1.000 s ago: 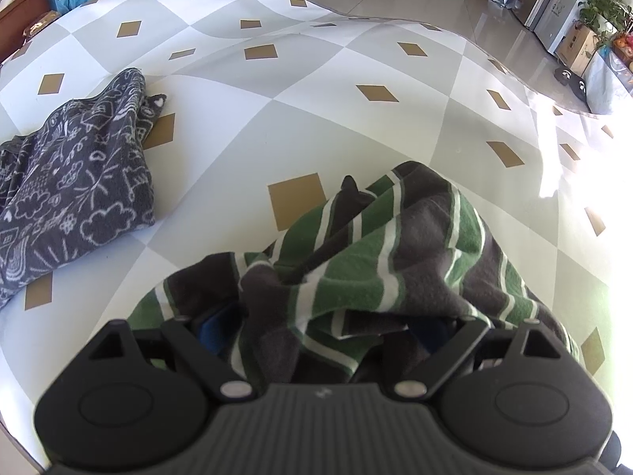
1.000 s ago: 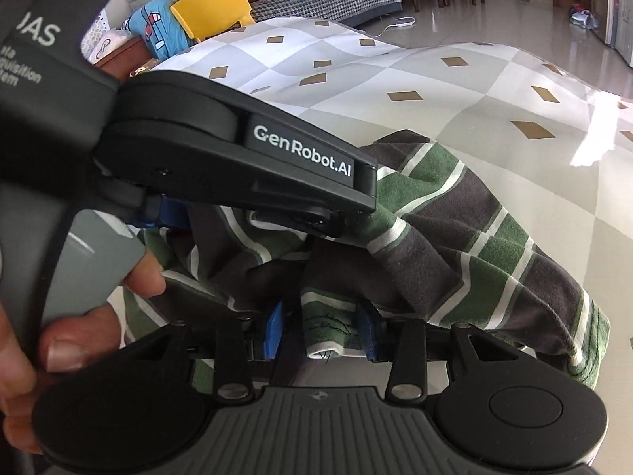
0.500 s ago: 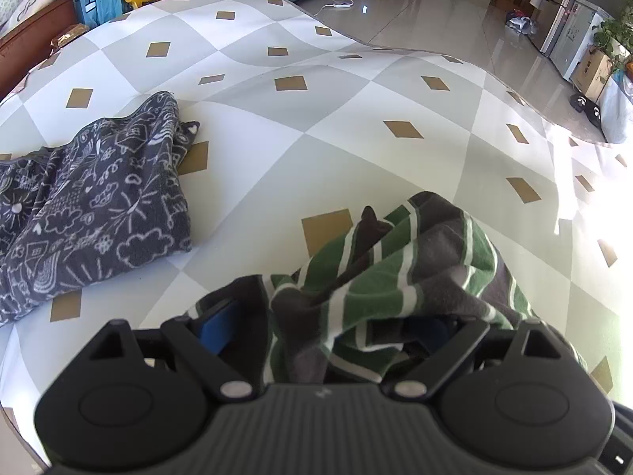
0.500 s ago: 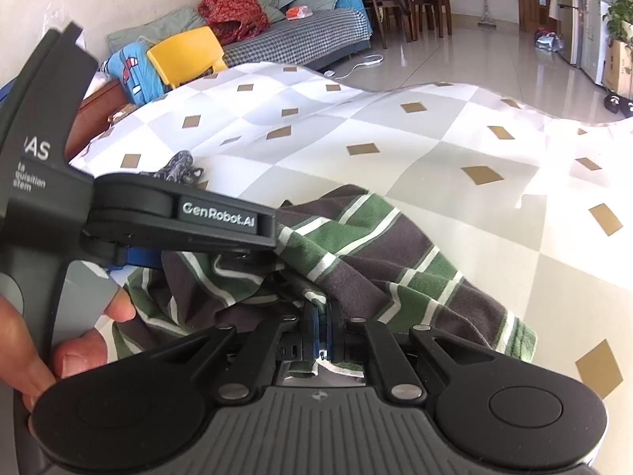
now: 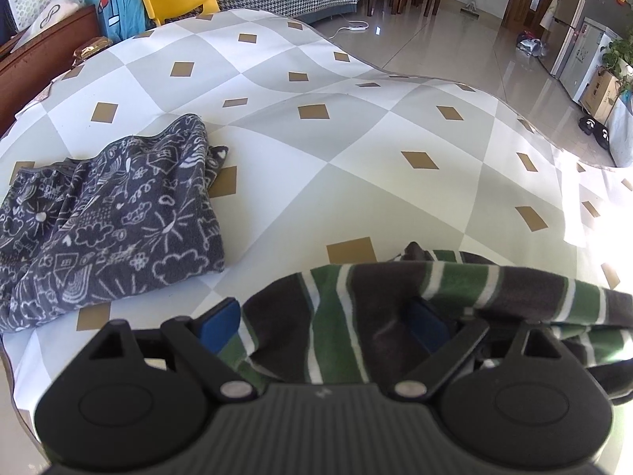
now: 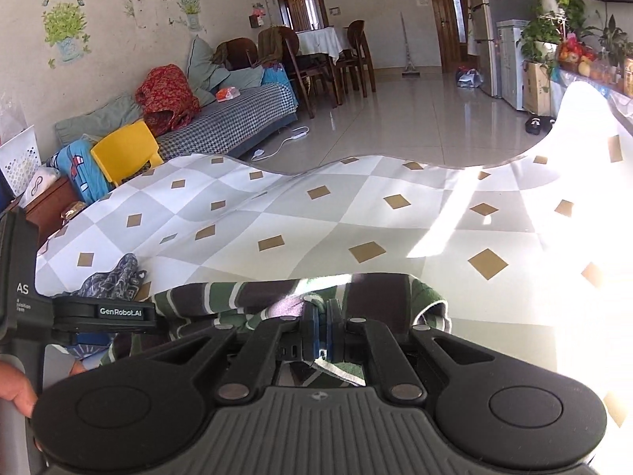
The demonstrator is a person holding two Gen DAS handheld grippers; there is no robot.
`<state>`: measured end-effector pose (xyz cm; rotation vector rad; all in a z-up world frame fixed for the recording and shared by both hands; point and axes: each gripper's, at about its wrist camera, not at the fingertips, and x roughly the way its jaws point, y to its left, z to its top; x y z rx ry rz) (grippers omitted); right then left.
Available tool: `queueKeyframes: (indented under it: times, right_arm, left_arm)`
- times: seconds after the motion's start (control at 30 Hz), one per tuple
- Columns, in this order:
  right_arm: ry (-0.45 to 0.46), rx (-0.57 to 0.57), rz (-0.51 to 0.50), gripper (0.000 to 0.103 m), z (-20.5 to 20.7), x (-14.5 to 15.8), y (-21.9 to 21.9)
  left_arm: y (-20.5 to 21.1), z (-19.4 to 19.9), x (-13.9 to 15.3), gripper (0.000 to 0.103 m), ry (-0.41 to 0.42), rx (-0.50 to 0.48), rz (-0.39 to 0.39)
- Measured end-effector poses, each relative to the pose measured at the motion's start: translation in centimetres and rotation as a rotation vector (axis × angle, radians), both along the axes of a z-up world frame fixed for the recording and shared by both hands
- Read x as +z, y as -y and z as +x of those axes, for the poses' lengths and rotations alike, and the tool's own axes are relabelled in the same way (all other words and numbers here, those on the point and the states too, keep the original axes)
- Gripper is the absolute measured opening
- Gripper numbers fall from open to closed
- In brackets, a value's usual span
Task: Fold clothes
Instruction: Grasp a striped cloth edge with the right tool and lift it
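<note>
Right fingers [image 6: 321, 326] clenched on an edge of the striped green garment [image 5: 356, 316], pads pressed together with a thin fold of cloth between them. Left fingers [image 5: 324, 322] spread wide, cloth draped loosely between and over the blue pads [image 5: 219, 318]; no pinch visible there, so released. Garment bunched directly at and under both sets of fingers, one band stretched taut across from the left fingers toward the right side, the rest slumped on the checked surface [image 5: 356, 150]. Patterned grey garment [image 5: 107, 217] well off to the left of the left fingers, apart from the striped one.

Step in hand, by judgement: lifting and spreading the striped garment before any fold. To do well: close left fingers on a matching edge or corner, not on a mid-body wad. Keep the right grip firm. Draw both apart until cloth hangs flat, then lay down on bare surface ahead of fingers. Risk: one-sided hold leaves twist.
</note>
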<state>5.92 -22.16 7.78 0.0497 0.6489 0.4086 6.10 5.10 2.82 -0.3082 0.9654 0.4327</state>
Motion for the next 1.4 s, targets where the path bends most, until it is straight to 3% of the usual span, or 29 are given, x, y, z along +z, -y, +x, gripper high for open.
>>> queueKeyframes:
  times: [0.3,0.57,0.83,1.4]
  right_arm:
    - [-0.044,-0.146,-0.027,0.009,0.4,-0.2,4.4]
    - [-0.019,-0.125,-0.008,0.026,-0.4,0.2,5.2]
    - [-0.118,-0.105,0.022,0.032,1.0,-2.0,4.3]
    - [-0.237,-0.104,0.054,0.040,3.4,-5.0,2.2]
  left_arm:
    - [0.4,-1.7,-1.2,0.091,-0.031,-0.021,-0.026]
    - [3.1,-3.0,-2.5,0.092,-0.047,-0.094,-0.012]
    - [6.5,-3.9,-5.6,0.093,-0.127,-0.206,0.059]
    - [10.1,-7.9,-6.8,0.102,-0.146,-0.286,-0.002]
